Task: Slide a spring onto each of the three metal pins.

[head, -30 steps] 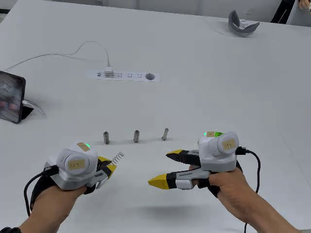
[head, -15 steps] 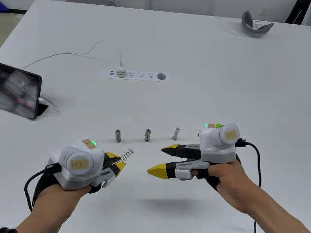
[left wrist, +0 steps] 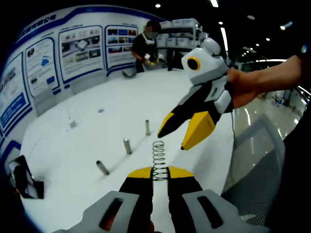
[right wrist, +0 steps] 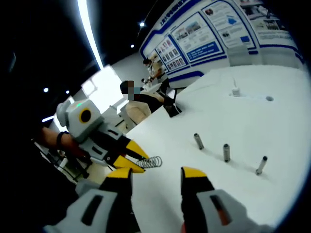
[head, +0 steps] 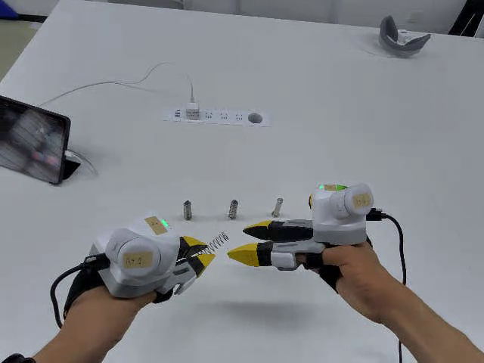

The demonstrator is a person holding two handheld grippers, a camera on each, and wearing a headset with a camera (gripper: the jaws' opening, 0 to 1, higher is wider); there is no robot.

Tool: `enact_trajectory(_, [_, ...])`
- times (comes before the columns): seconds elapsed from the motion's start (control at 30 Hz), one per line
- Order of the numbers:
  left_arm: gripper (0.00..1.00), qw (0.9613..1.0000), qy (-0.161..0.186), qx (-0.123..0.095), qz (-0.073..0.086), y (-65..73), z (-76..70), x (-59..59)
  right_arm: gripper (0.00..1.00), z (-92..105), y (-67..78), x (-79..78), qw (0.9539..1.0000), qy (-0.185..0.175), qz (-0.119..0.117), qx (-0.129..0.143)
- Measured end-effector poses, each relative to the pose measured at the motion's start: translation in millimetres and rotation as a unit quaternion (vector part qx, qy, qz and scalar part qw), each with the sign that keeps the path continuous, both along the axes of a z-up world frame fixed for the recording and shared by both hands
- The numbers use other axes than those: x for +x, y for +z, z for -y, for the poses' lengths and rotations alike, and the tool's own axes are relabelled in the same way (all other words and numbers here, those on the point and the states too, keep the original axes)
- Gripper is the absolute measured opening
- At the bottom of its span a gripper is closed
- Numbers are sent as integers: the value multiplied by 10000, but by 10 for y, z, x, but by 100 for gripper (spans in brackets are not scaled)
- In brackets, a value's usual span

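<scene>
Change: the two grippers have been brought closer together than a second ago, and the gap between the right one's jaws has been narrowed. The view itself has also shifted.
Left gripper (head: 203,254): clamped on one end of a spring (head: 218,241). The rest of the coil sticks out past the yellow tips.
Right gripper (head: 243,240): jaws parted a moderate way, nothing held. The tips are set just beside the spring's free end, and no contact can be made out.
Spring position: carried above the table (head: 340,113), between the two grippers, on the person's side of the pin row and not over any pin.
Pins: three in a row on the table, named here as left pin (head: 187,209), middle pin (head: 233,209) and right pin (head: 277,206). The right pin is seen leaning slightly.
Done so far: the left and middle pins look thicker and ribbed in the head view, so they are judged to be already fitted. This is too small to confirm.
Left to do: the right pin looks thin and bare. The held spring is judged to be the last one, not yet slid on.
Also noted: a power strip (head: 215,116) and a tablet (head: 30,140), well apart from the work.
</scene>
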State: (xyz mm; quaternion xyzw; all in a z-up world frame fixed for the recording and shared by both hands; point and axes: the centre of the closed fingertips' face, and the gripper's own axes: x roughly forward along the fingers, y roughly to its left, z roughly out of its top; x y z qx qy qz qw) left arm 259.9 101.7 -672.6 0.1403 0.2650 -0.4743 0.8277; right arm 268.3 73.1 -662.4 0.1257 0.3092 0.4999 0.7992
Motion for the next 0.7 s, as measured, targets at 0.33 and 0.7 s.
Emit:
enact_trajectory(0.33, [10,9995,-290,-75,84,87,158,-88,28,-82,83,-52,9989,128,-258,361])
enact_trajectory(0.7, [10,9986,-488,-93,156,153,207,-75,16,-34,172,-37,9989,162,-84,424])
